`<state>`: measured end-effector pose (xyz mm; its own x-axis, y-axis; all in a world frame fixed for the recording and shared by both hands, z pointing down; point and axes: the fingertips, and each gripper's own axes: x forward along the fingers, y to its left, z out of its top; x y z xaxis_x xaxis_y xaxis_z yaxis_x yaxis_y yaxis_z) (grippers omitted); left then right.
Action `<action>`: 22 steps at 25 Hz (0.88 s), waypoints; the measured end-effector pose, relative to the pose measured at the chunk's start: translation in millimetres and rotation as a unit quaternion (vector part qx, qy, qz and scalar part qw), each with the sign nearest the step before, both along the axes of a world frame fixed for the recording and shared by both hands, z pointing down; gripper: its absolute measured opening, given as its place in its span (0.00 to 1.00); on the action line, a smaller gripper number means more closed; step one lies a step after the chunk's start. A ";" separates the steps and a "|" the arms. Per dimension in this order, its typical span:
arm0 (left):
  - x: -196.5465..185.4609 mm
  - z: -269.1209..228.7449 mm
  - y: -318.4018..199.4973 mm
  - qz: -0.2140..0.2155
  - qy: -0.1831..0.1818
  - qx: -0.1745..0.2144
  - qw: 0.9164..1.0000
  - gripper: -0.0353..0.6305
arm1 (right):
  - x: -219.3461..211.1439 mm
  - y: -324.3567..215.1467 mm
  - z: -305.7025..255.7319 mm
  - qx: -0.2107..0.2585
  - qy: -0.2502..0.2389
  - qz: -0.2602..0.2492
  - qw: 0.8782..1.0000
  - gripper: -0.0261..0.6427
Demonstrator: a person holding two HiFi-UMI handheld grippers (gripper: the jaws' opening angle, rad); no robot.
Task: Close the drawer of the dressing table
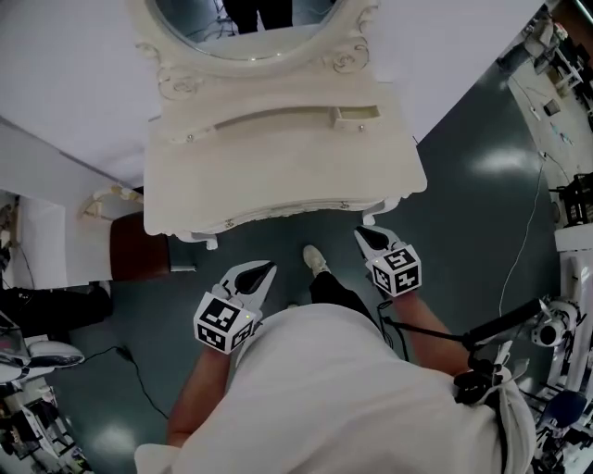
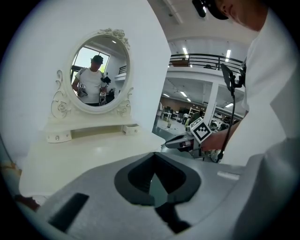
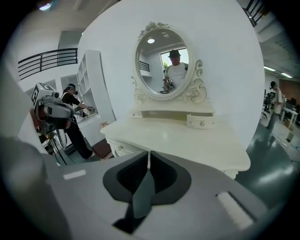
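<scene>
The cream dressing table [image 1: 278, 176] with its oval mirror [image 1: 246, 23] stands ahead of me. On its back shelf the small right drawer [image 1: 357, 114] [image 2: 131, 128] [image 3: 200, 122] juts out a little. The left one [image 1: 190, 137] sits flush. Both grippers hang short of the table's front edge and touch nothing. My left gripper [image 1: 267, 268] [image 2: 153, 157] has its tips together and holds nothing. The tips of my right gripper [image 1: 363, 234] [image 3: 149, 157] stand a thin slit apart, empty. It also shows in the left gripper view [image 2: 180, 142].
A dark red stool [image 1: 139, 245] stands left of the table beside a white carved chair [image 1: 107, 199]. My shoe [image 1: 315, 259] is on the teal floor below the front edge. Cables [image 1: 533, 213] and equipment [image 1: 565, 324] line the right side.
</scene>
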<state>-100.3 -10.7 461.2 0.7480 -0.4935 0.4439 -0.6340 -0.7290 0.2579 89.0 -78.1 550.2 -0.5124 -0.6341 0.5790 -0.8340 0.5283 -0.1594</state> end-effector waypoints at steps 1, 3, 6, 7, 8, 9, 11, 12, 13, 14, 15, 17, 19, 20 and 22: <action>2.8 -2.4 -12.3 -0.006 -0.002 -0.001 1.000 0.06 | 3.9 -15.1 1.1 -0.002 0.000 -0.003 1.000 0.07; 8.3 -8.4 -36.4 -0.017 -0.003 -0.001 1.000 0.06 | 11.0 -44.5 4.3 -0.005 0.002 -0.010 1.000 0.07; 15.2 -12.9 -67.5 -0.033 -0.007 -0.004 0.999 0.06 | 20.7 -85.4 13.9 -0.013 0.004 -0.015 1.000 0.08; 17.6 -13.2 -76.0 -0.038 -0.009 -0.006 0.999 0.06 | 24.1 -97.9 18.0 -0.015 0.005 -0.015 1.000 0.08; 20.1 -13.2 -84.0 -0.041 -0.012 -0.008 0.999 0.06 | 27.7 -110.2 21.9 -0.017 0.005 -0.014 1.000 0.08; 22.8 -12.8 -91.6 -0.043 -0.015 -0.008 0.999 0.06 | 31.6 -122.5 25.6 -0.018 0.006 -0.013 1.000 0.09; 27.6 -11.4 -105.4 -0.048 -0.022 -0.008 0.999 0.06 | 39.9 -145.9 32.6 -0.019 0.008 -0.010 1.000 0.09; 29.5 -10.9 -111.4 -0.052 -0.024 -0.009 0.998 0.06 | 44.0 -156.6 36.1 -0.019 0.009 -0.008 1.000 0.10; 31.0 -10.9 -116.7 -0.056 -0.025 -0.009 0.998 0.06 | 47.6 -166.5 39.5 -0.021 0.010 -0.006 1.000 0.10; 31.9 -11.3 -121.7 -0.060 -0.026 -0.009 0.998 0.06 | 50.9 -175.5 42.9 -0.023 0.011 -0.004 1.000 0.10; 32.6 -12.0 -126.4 -0.065 -0.026 -0.010 0.997 0.06 | 53.9 -184.1 46.2 -0.024 0.011 -0.003 1.000 0.10; 33.6 -12.4 -135.2 -0.075 -0.028 -0.010 0.997 0.06 | 59.8 -200.4 52.4 -0.027 0.013 -0.001 1.000 0.11; 35.5 -11.2 -141.8 -0.083 -0.031 -0.011 0.996 0.06 | 66.3 -214.9 58.9 -0.030 0.015 0.002 0.999 0.11; 36.6 -10.4 -144.5 -0.087 -0.032 -0.012 0.996 0.06 | 69.6 -221.7 62.4 -0.031 0.015 0.004 0.999 0.12; 38.9 -8.2 -150.8 -0.094 -0.034 -0.014 0.995 0.06 | 75.6 -235.8 70.2 -0.035 0.015 0.009 0.999 0.13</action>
